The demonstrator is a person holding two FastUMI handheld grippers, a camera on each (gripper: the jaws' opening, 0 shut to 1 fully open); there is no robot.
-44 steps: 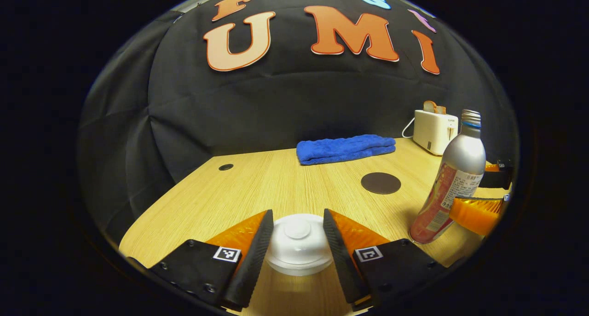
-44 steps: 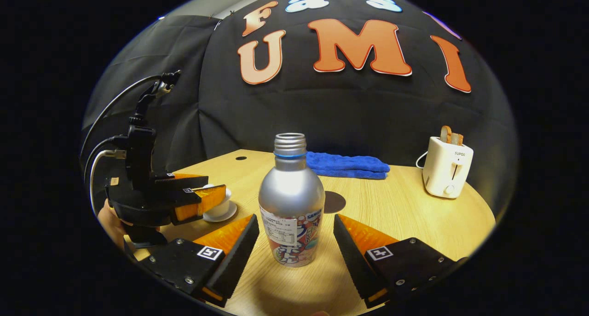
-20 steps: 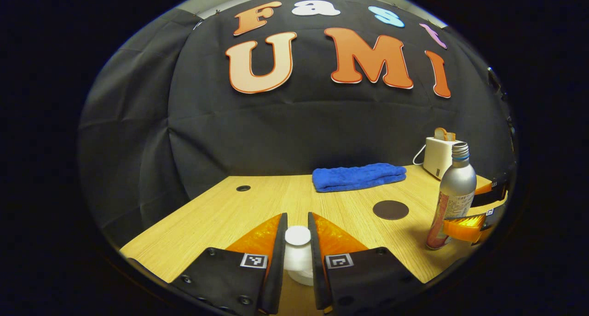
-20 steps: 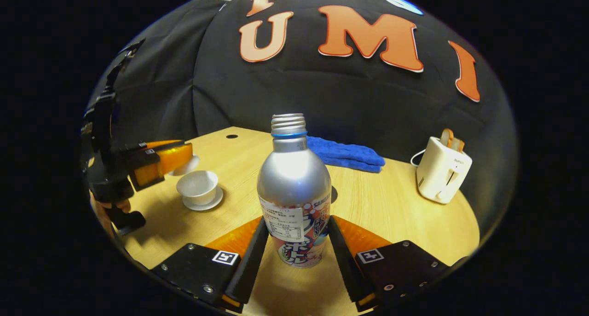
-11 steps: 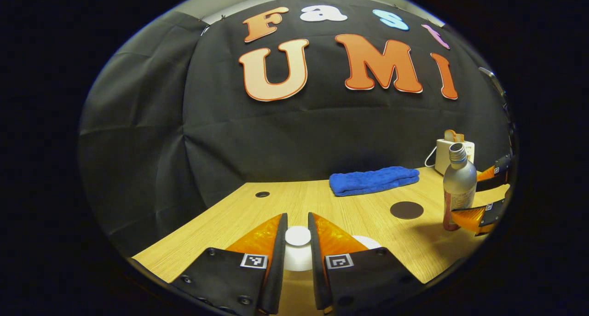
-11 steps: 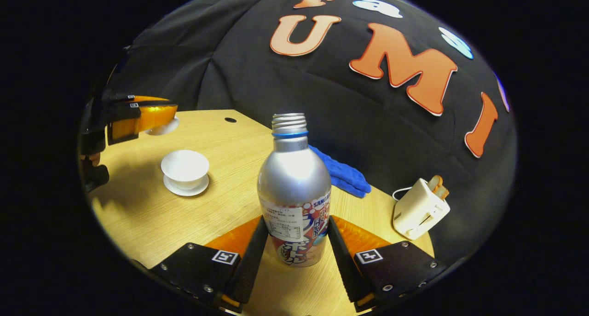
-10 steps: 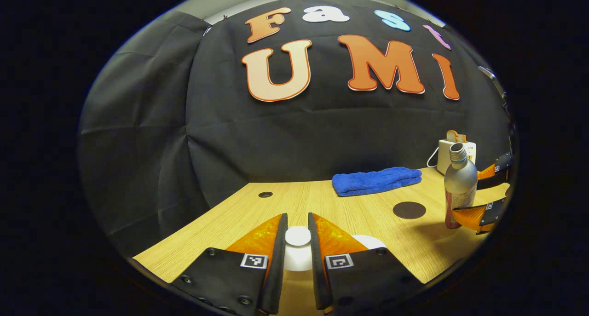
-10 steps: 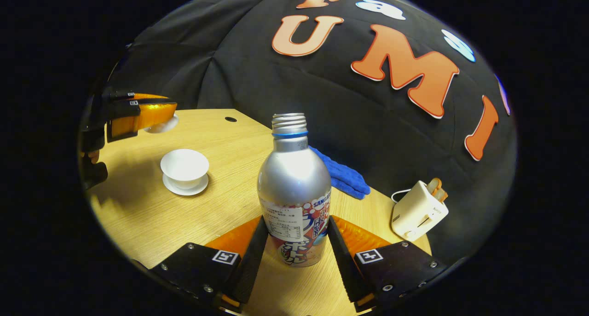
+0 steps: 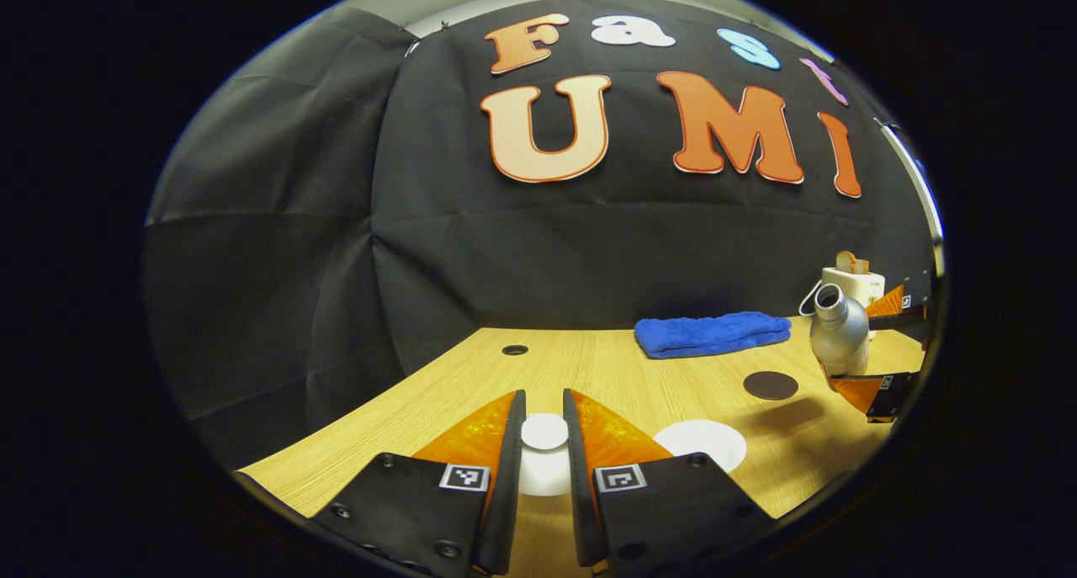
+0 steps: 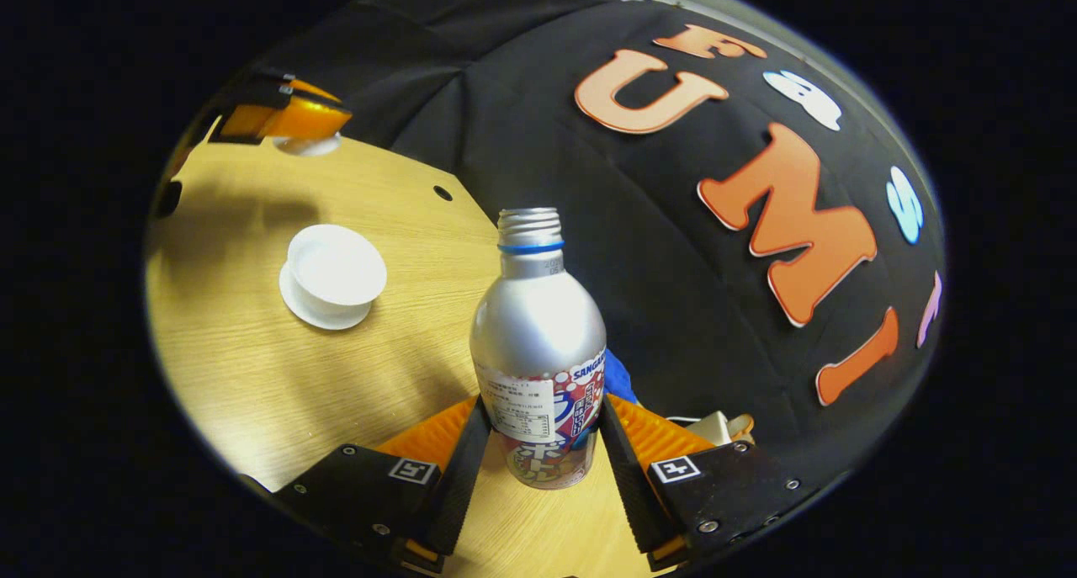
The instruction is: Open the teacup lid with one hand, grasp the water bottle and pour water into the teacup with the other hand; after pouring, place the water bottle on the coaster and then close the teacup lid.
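Silver bottle [image 10: 538,342] tilted in right tongs [image 10: 538,456]

Both views are dim at the wall and bright on the table [image 10: 252,393], lit from above. Soft shadows fall on the wood beside the cup [image 10: 336,271]. The bottle [image 10: 538,342] carries a pale sheen. Focus is sharp; fisheye bending curves the table edge and darkens the rim
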